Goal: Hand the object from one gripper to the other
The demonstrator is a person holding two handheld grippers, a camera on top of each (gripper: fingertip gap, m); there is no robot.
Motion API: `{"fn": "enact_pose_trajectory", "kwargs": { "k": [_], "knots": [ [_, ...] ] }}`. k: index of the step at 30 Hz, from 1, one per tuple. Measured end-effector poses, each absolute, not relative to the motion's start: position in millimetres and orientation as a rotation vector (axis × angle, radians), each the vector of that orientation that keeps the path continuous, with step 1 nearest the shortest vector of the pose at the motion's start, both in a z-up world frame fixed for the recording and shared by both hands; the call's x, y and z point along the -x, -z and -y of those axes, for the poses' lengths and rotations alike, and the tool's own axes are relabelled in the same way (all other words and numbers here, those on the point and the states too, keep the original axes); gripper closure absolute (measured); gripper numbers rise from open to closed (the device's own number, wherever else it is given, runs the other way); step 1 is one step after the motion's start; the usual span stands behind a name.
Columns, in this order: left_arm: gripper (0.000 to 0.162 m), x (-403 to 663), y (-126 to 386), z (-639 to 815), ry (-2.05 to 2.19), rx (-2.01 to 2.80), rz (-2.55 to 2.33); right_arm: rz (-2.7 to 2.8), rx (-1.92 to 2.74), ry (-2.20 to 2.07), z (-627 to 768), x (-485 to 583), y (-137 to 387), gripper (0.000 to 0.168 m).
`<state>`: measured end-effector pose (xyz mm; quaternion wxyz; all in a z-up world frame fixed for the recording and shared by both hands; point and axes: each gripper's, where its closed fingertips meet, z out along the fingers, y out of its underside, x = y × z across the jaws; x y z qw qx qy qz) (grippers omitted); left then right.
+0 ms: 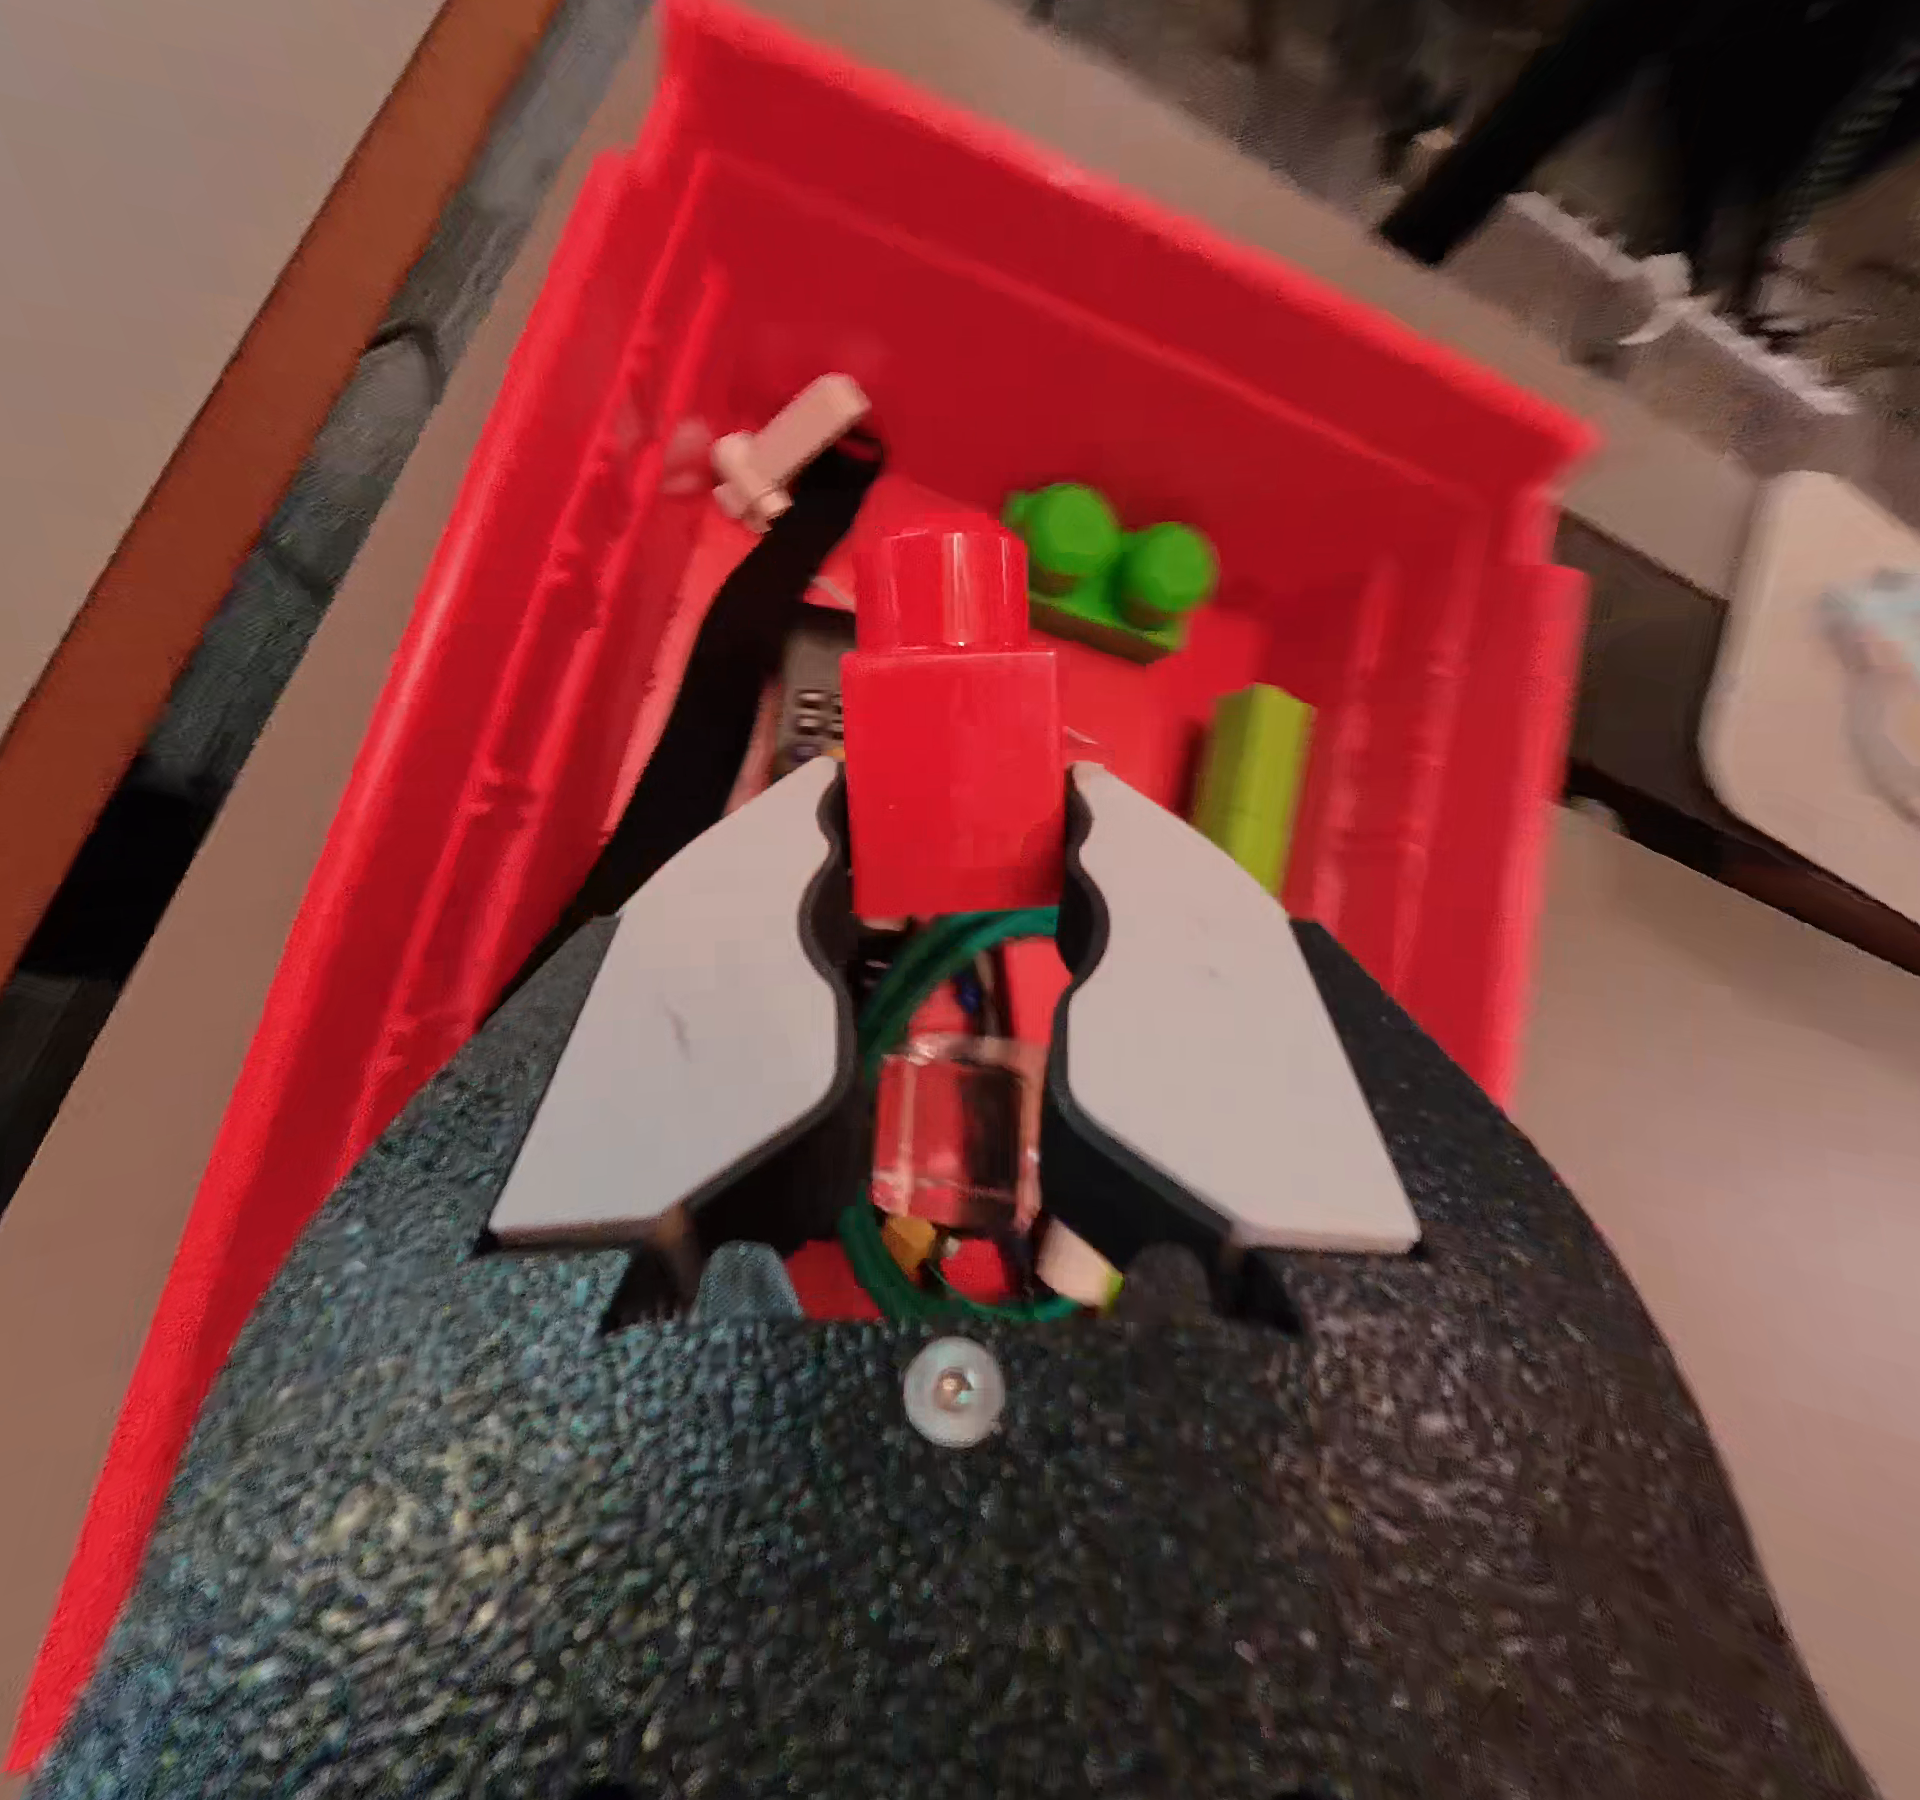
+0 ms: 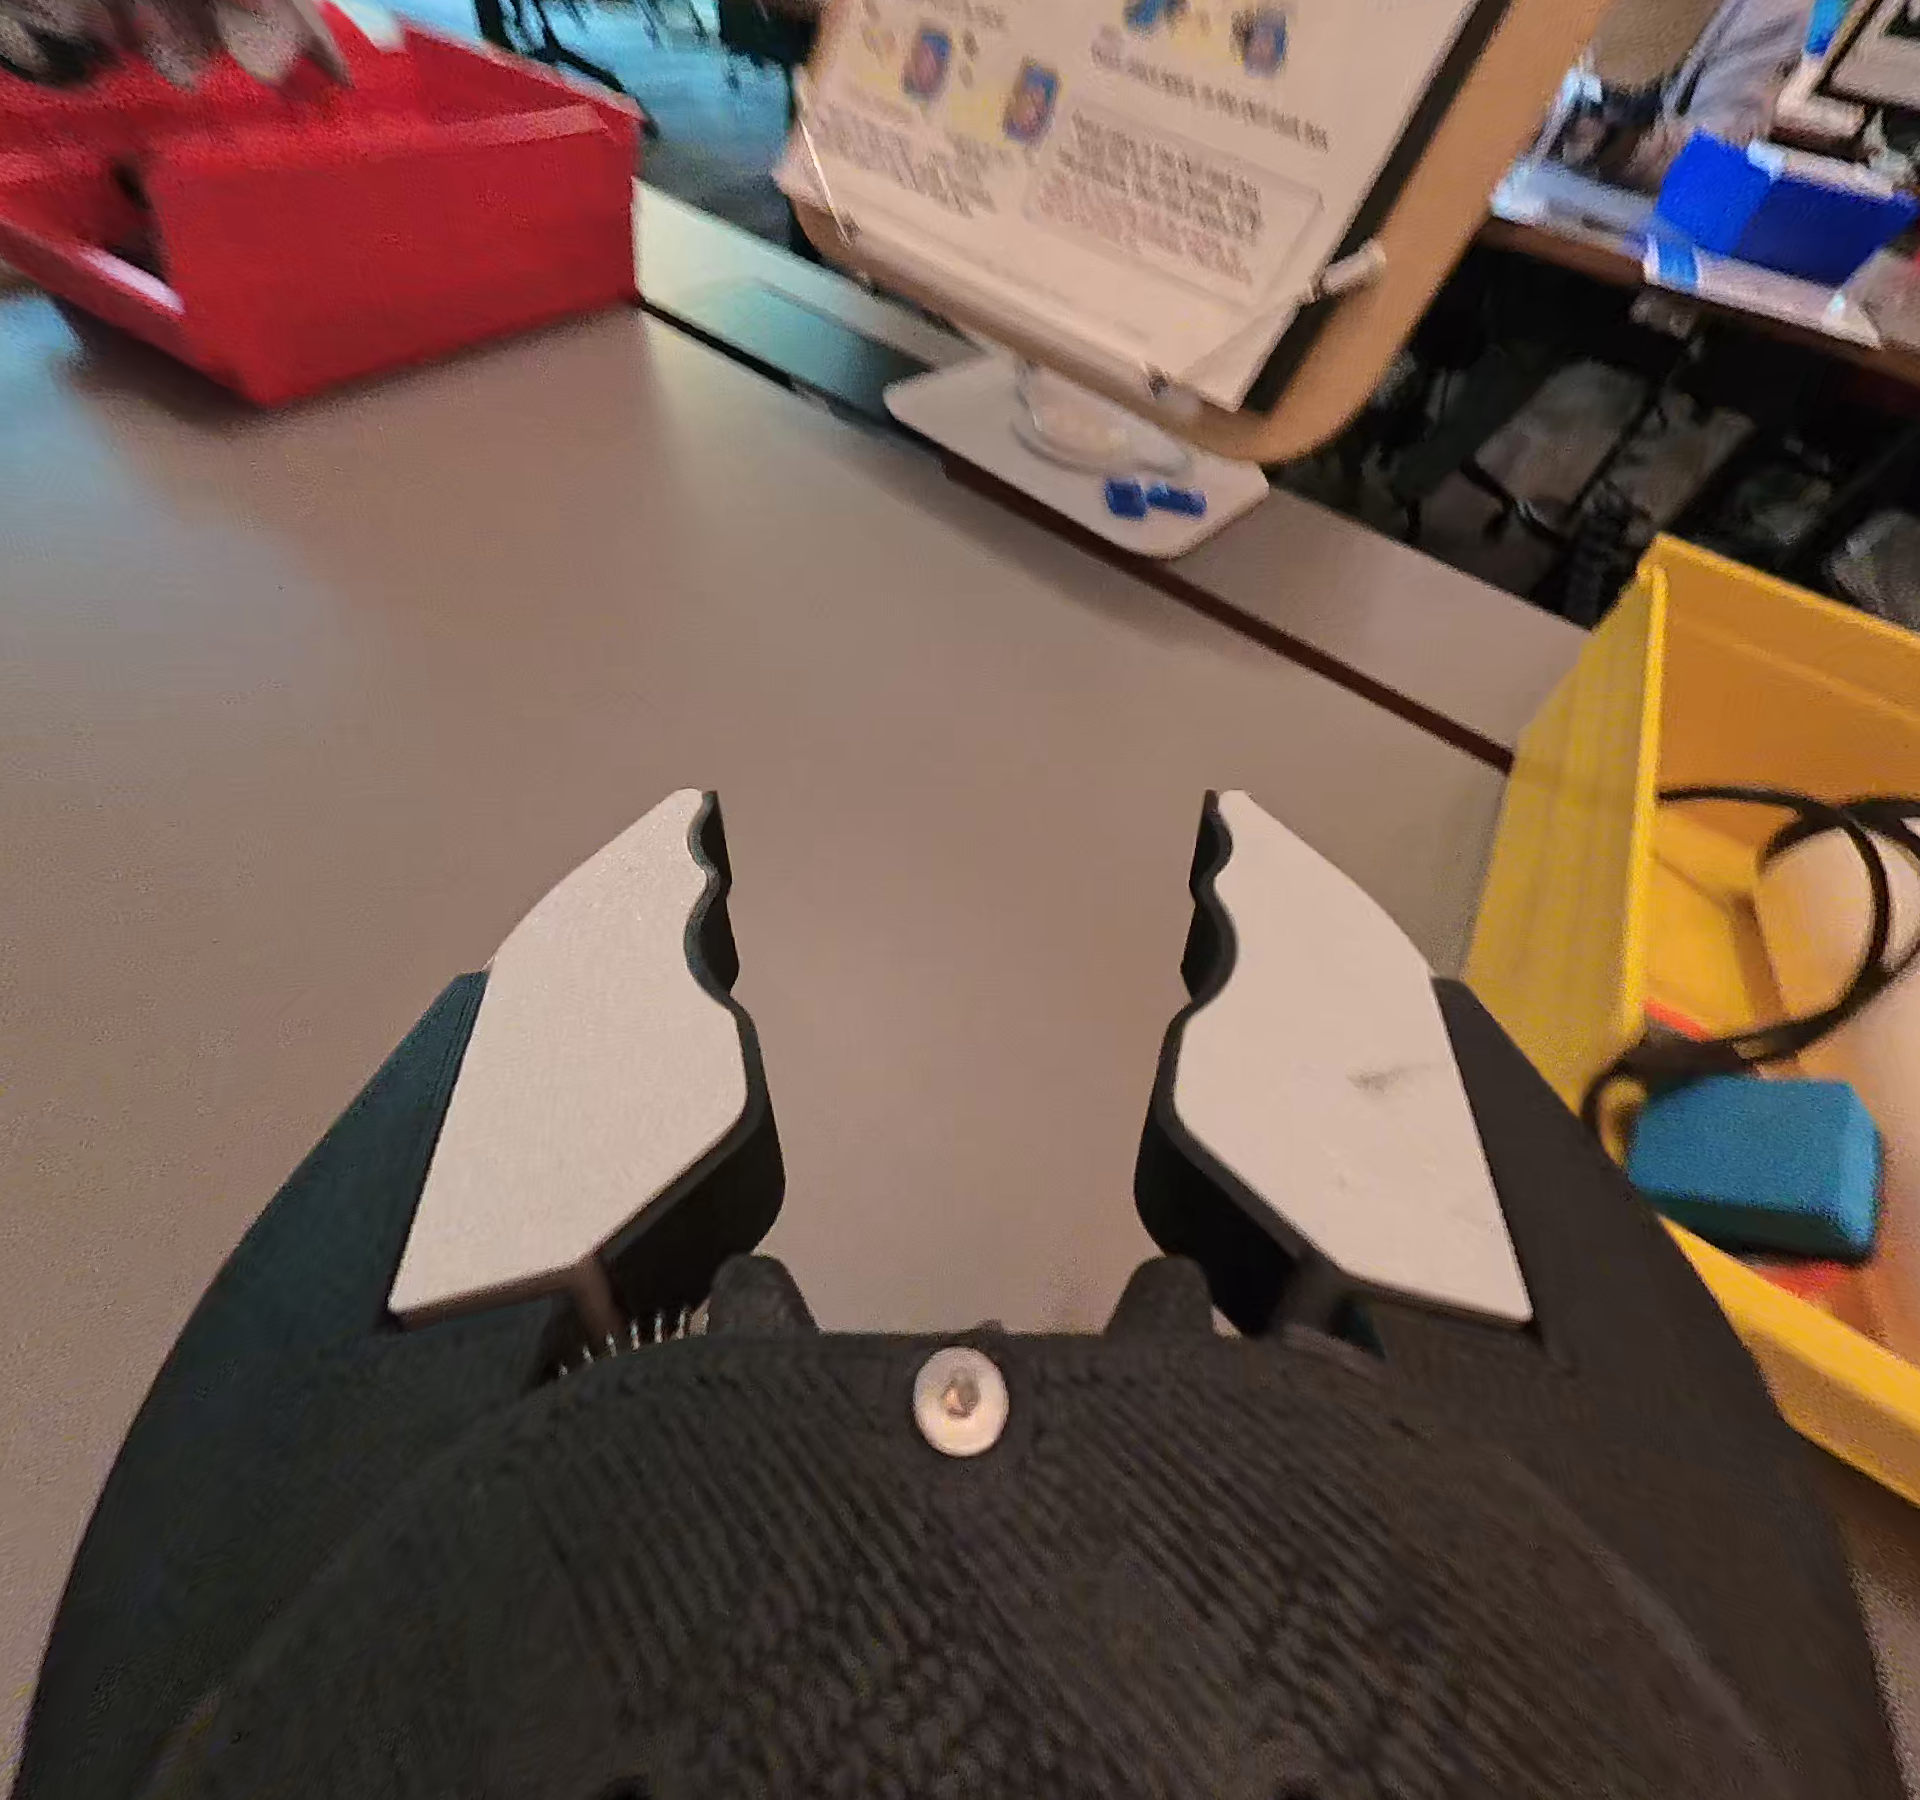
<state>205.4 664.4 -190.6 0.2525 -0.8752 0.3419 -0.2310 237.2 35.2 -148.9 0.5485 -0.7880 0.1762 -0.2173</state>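
Over red bin (image 1: 1039,316), seemingly tong-gripped red brick (image 1: 951,774).

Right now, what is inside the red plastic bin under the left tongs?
Inside the red plastic bin: a green two-stud brick, a lime block, a clear cube, green wire and a pink piece. The left tongs, clamping a red one-stud brick, cover the rest.
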Motion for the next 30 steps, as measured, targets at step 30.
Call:
{"fn": "enact_pose_trajectory", "kwargs": {
  "k": [30],
  "knots": [
    [0.126, -60, 80, -90, 2.108, 0.535, -2.232, 0.146, 1.436, -0.145, -91, -71, 49, 0.125]
  ]
}}
